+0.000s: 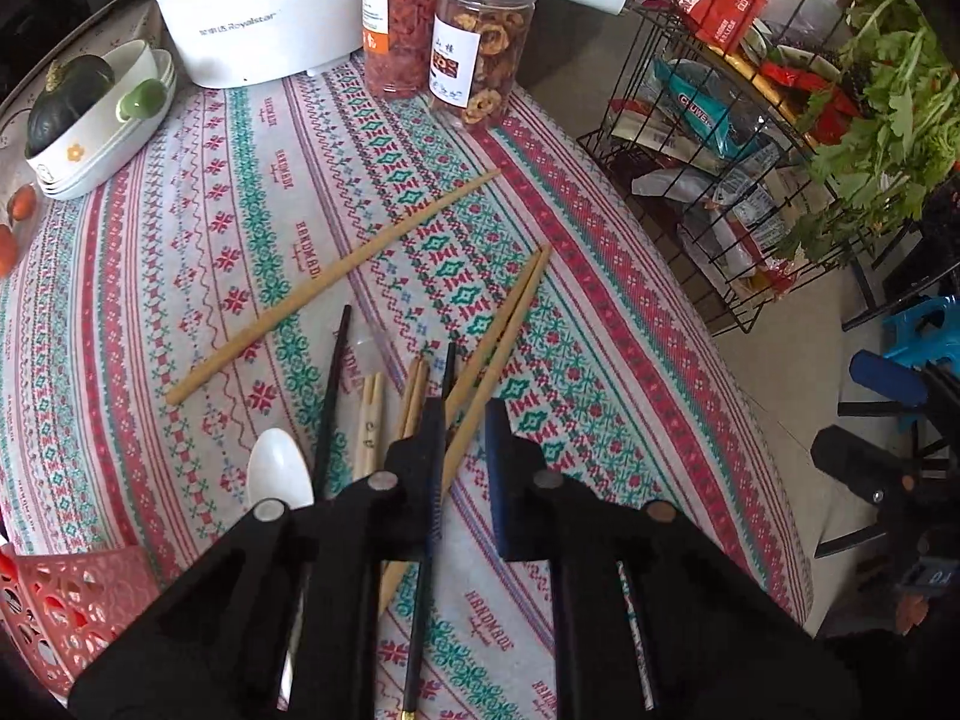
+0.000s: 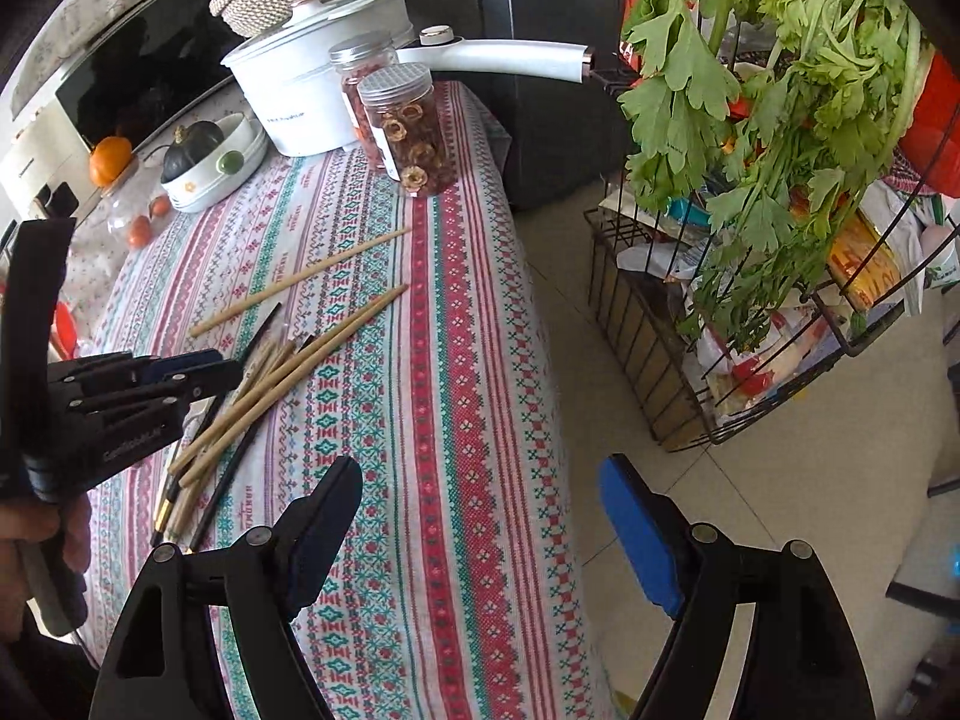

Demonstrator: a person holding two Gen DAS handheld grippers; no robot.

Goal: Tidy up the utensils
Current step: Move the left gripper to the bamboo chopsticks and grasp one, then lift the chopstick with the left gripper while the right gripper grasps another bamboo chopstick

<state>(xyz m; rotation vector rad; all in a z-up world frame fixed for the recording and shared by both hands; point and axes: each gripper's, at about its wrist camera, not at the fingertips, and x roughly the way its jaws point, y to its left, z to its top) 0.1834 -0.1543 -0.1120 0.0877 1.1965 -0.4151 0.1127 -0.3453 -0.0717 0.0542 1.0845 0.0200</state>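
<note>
Several utensils lie in a loose heap on the patterned tablecloth (image 1: pixel 198 192): a long pair of bamboo chopsticks (image 1: pixel 516 300), a single bamboo chopstick (image 1: pixel 330 282), black chopsticks (image 1: pixel 333 396), a short pale pair (image 1: pixel 369 420) and a white spoon (image 1: pixel 279 468). My left gripper (image 1: pixel 465 426) points down into the heap, its jaws narrowed onto the long bamboo pair, which fills the gap between the pads. From the right wrist view the left gripper (image 2: pixel 231 372) sits over the same bamboo chopsticks (image 2: pixel 336 336). My right gripper (image 2: pixel 480 510) hangs open over the table's right edge, holding nothing.
A red plastic basket (image 1: pixel 78 600) sits at the near left. At the back stand a white cooker (image 1: pixel 252 18), two clear jars (image 1: pixel 480 42) and stacked bowls (image 1: pixel 102 120) with a squash. A black wire rack (image 2: pixel 660 330) with packets and leafy greens (image 2: pixel 750 90) stands right of the table.
</note>
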